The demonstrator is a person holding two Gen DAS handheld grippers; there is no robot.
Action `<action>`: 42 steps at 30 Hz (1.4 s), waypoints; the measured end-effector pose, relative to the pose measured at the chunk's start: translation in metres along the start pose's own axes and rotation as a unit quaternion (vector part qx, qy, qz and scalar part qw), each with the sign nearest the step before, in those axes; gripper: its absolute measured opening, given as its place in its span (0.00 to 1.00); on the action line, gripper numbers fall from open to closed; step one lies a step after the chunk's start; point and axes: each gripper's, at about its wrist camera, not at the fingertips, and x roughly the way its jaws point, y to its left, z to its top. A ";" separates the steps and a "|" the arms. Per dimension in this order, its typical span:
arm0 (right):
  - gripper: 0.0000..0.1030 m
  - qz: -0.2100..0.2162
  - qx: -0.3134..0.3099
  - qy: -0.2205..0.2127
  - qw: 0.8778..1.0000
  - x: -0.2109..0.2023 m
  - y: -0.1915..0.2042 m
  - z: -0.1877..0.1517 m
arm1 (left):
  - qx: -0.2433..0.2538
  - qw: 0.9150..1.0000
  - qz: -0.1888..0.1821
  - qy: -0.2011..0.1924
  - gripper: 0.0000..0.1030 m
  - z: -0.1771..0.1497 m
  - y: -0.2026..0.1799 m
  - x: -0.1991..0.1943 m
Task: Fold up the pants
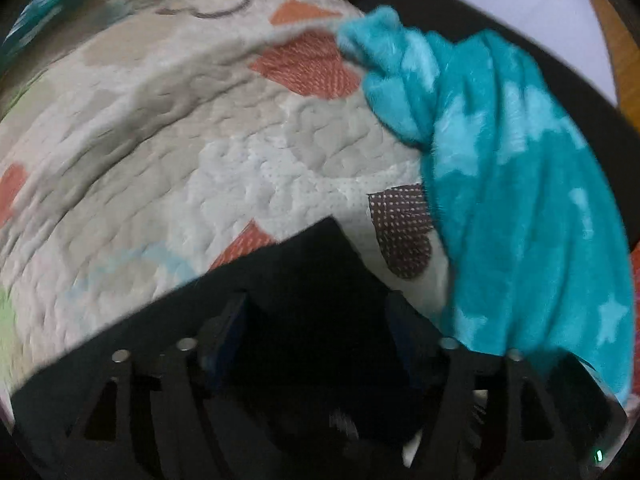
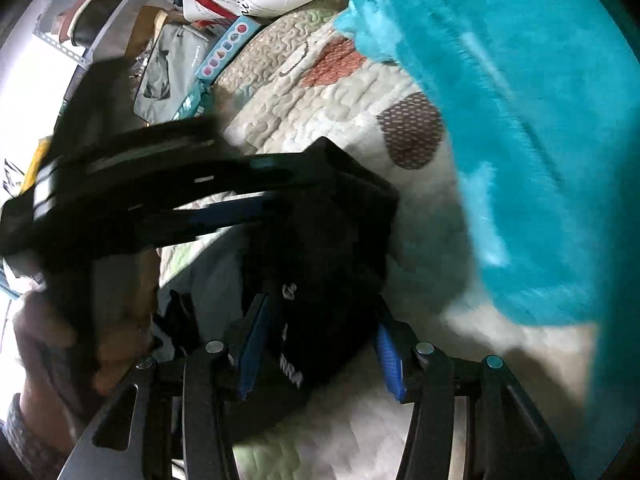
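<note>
We note the right gripper: black slotted finger frames, blue ribbed pads, silver round pivot bolts. Left gripper matches: black frames, darker blue pads, silver bolts.
</note>
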 end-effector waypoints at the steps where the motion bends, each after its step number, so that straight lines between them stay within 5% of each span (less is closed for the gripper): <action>1: 0.54 -0.006 -0.014 -0.003 1.000 0.005 0.004 0.001 | 0.005 1.000 0.003 0.006 0.68 0.005 -0.001 0.005; 3: 0.53 -0.003 -0.025 -0.004 1.000 0.008 0.007 0.003 | 0.013 1.000 0.007 0.014 0.68 0.010 -0.003 0.010; 5: 0.40 0.003 -0.031 0.003 0.999 0.012 0.010 0.007 | 0.026 0.999 0.030 0.012 0.54 0.009 -0.005 0.009; 6: 0.27 0.007 -0.033 0.005 0.999 0.011 0.012 0.009 | 0.031 0.998 0.045 0.010 0.36 0.008 -0.004 0.007; 8: 0.22 0.012 -0.054 0.007 0.998 0.007 0.023 0.011 | 0.018 0.999 0.042 0.002 0.24 0.003 0.006 -0.003; 16: 0.18 0.019 -0.212 -0.015 0.977 -0.021 0.110 -0.013 | -0.059 0.993 -0.015 -0.099 0.20 -0.039 0.032 -0.090; 24: 0.17 0.042 -0.368 0.006 0.929 -0.023 0.205 -0.066 | -0.189 0.957 -0.073 -0.207 0.20 -0.130 0.114 -0.178; 27: 0.17 0.040 -0.426 0.026 0.904 -0.005 0.237 -0.094 | -0.240 0.940 -0.090 -0.226 0.20 -0.170 0.152 -0.183; 33: 0.20 -0.008 -0.568 0.040 0.822 0.032 0.272 -0.168 | -0.342 0.896 -0.138 -0.245 0.27 -0.240 0.216 -0.164; 37: 0.51 -0.038 -0.648 0.050 0.759 0.049 0.265 -0.214 | -0.375 0.871 -0.177 -0.262 0.27 -0.273 0.241 -0.157; 42: 0.80 -0.044 -0.694 0.048 0.717 0.047 0.252 -0.244 | -0.397 0.831 -0.227 -0.316 0.42 -0.313 0.260 -0.160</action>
